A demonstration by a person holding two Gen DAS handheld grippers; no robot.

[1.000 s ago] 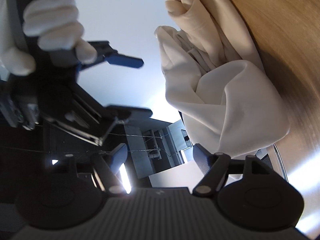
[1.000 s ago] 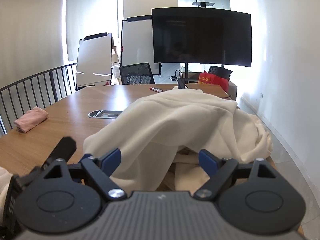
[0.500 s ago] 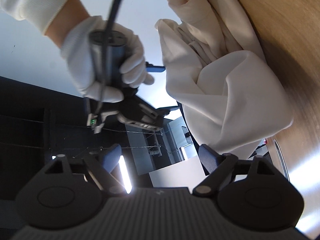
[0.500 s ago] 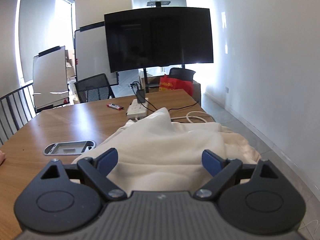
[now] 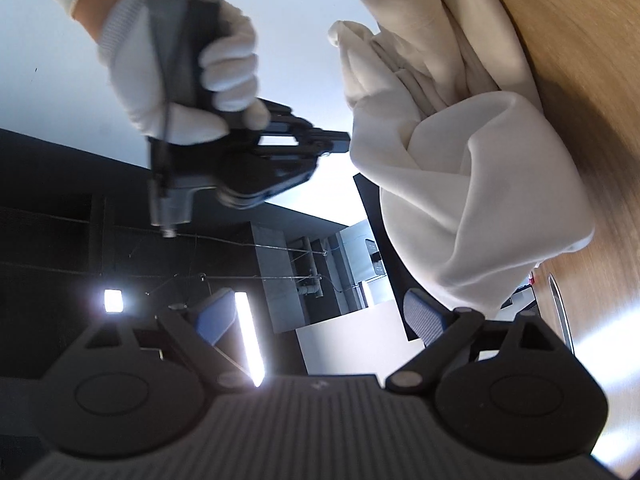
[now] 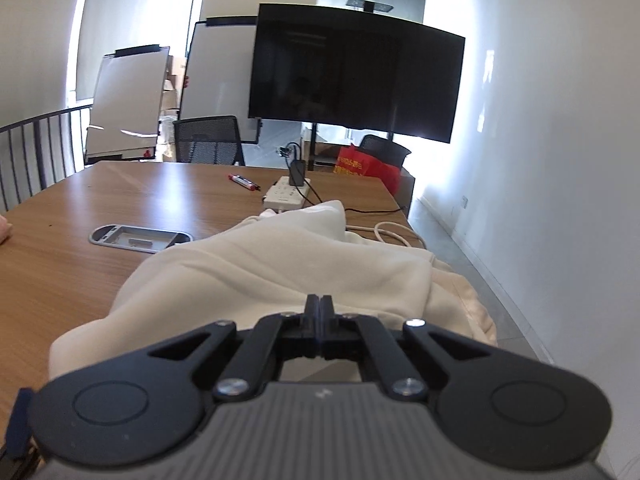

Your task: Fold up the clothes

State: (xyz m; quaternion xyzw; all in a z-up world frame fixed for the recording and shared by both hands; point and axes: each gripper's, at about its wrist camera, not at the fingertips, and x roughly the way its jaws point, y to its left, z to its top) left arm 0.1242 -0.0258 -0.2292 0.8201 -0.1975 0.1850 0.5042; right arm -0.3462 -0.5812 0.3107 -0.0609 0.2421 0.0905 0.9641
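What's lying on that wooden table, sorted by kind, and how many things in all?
cream garment: 1
red marker: 1
white power strip: 1
black plug adapter: 1
white cable: 1
Total: 5
A pinkish sliver at the left edge is too cut off to count.

Legible text: none confirmed.

- Red bag (image 6: 365, 168), right of centre in the right wrist view, behind the far end of the table (image 6: 120, 216): yellow printed characters across its face, too small and blurred to read.
- Two flip boards (image 6: 128, 100), upper left of the same view: blank sheets, no writing to be made out.
- Dark screen (image 6: 352, 80), upper centre: switched off, no brand mark readable.
- Power strip (image 6: 286, 194) on the table: no label readable.
- Marker pen (image 6: 244, 182) on the table: red and dark body, any print too small to tell.
- Left wrist view: no lettering, numbers or signs visible.
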